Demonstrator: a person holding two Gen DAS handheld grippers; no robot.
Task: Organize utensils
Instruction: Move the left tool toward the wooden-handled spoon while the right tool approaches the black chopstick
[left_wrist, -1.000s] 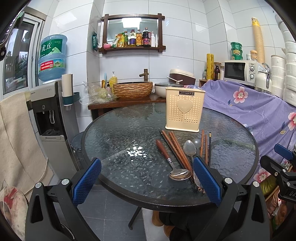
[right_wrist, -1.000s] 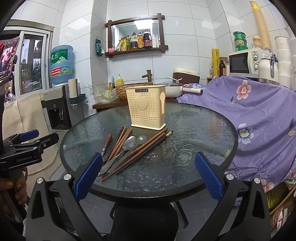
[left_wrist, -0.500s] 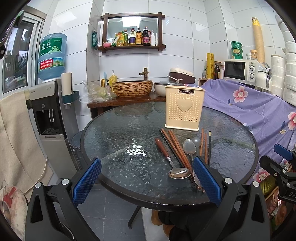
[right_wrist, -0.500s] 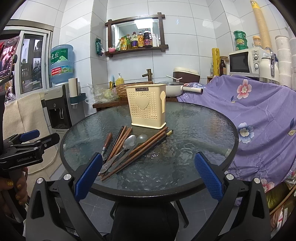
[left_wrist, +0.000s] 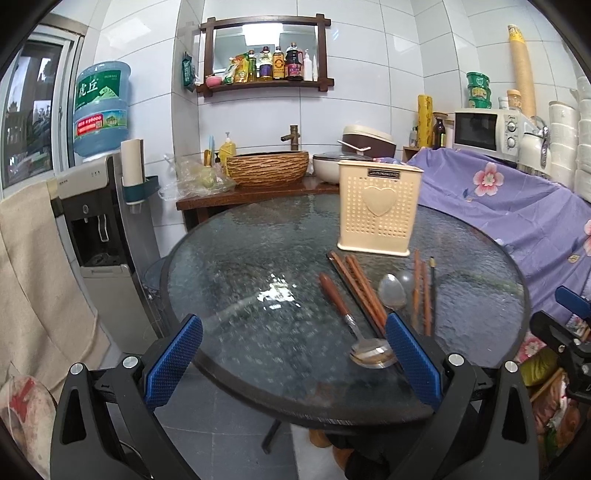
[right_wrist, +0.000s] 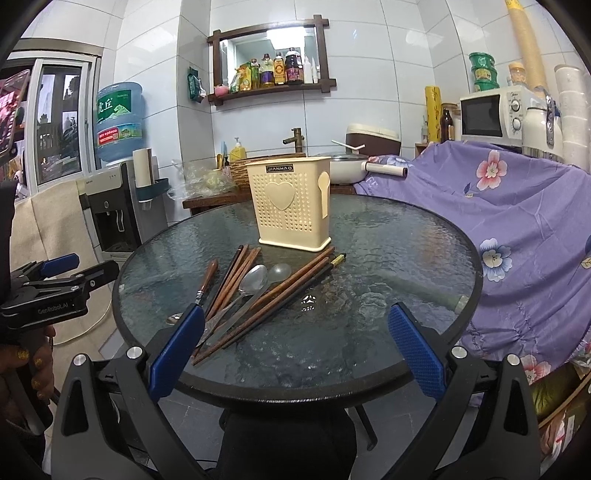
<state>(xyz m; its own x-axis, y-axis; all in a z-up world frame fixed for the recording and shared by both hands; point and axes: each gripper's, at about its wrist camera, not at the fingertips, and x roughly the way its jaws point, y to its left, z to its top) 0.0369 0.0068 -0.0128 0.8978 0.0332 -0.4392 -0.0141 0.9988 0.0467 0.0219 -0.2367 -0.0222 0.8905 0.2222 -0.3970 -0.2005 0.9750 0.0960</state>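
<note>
A cream perforated utensil holder (left_wrist: 378, 212) with a heart on its front stands upright on the round glass table (left_wrist: 258, 258); it also shows in the right wrist view (right_wrist: 290, 205). In front of it lie several brown chopsticks (left_wrist: 356, 286), a wooden-handled spoon (left_wrist: 349, 321) and two metal spoons (left_wrist: 391, 291), all loose on the glass (right_wrist: 255, 284). My left gripper (left_wrist: 293, 360) is open and empty at the table's near edge, left of the utensils. My right gripper (right_wrist: 295, 349) is open and empty at the near edge, just behind the chopstick tips.
A purple flowered cloth (right_wrist: 517, 221) covers furniture to the right of the table. A water dispenser (left_wrist: 99, 206) stands to the left. Behind the table a wooden counter holds a woven basin (left_wrist: 267, 168) and pots. A microwave (left_wrist: 487, 129) sits at the back right.
Both grippers have moved slightly forward toward the table. Nothing on the table has moved, and both stay open.
</note>
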